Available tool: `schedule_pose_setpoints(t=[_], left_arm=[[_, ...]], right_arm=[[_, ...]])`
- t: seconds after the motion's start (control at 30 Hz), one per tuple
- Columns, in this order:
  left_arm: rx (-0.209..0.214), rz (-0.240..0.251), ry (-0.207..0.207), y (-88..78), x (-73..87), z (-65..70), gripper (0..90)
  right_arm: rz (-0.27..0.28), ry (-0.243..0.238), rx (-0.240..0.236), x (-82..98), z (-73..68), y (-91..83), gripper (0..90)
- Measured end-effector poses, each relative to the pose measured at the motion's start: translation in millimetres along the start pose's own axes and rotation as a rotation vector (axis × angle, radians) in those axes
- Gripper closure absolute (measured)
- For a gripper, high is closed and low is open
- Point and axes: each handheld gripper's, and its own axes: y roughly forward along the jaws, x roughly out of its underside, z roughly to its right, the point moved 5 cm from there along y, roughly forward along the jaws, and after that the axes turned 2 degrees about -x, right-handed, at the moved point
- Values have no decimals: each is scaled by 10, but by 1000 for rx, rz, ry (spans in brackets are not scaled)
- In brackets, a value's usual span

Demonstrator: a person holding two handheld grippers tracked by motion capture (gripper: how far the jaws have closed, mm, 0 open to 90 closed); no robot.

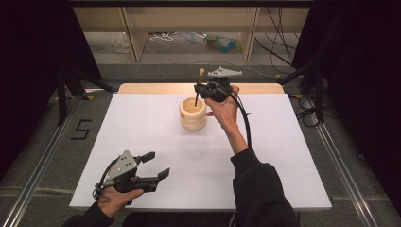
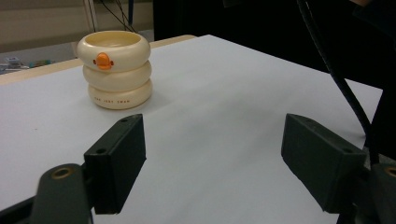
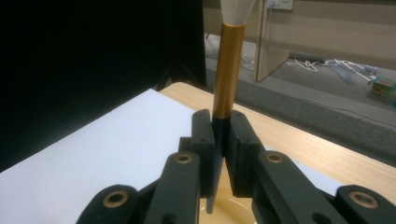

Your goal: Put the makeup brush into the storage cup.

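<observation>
While the person leans over the table from its near edge, the high view shows the right gripper [image 1: 200, 90] raised over the cup [image 1: 193, 114], which stands toward the far edge, a little right of the middle. Its jaws are clamped on a brush [image 1: 199, 87] held nearly upright, bristle end up, the dark handle dipping into the cup's mouth. The left gripper [image 1: 155, 165] rests in the hand near the table's [image 1: 265, 156] near left corner, well apart from the cup, its jaws spread with nothing between them.

From the left gripper view, the two black jaws stand wide and bare over the white top. Beyond them the cup [image 2: 115, 68] sits upright: three cream rings stacked, an orange mark on the top ring. I cannot see the brush from there.

Looking along the right gripper [image 3: 220, 140], the jaws are pinched tight on the brush [image 3: 227, 79] just where the gold ferrule meets the dark handle; the pale bristles run off the top edge. The handle's thin tip hangs below the jaws over the cream inside of the cup [image 3: 229, 212], and I cannot tell whether it touches the bottom.

As I judge it, the brush is picked up and brought to the cup, partly lowered in. Left to do: ease it down, let go, and draw the hand away.
</observation>
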Motion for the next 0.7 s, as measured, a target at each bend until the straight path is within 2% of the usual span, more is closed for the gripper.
schedule_pose_setpoints(t=[0.17,0.2,0.3,0.33,0.7], left_arm=[[1,-1,1,0,1,3,218],[-5,-2,-28,-1,7,16,218],[-5,0,-28,-2,6,13,218],[-6,0,-28,-2,5,13,218],[-2,-3,-11,0,7,17,218]], right_arm=[[-7,2,6,-26,-3,47,834],[1,-5,12,-32,4,57,834],[-1,1,13,-32,22,81,834],[-6,16,8,-27,20,87,834],[-19,19,25,20,64,171,834]])
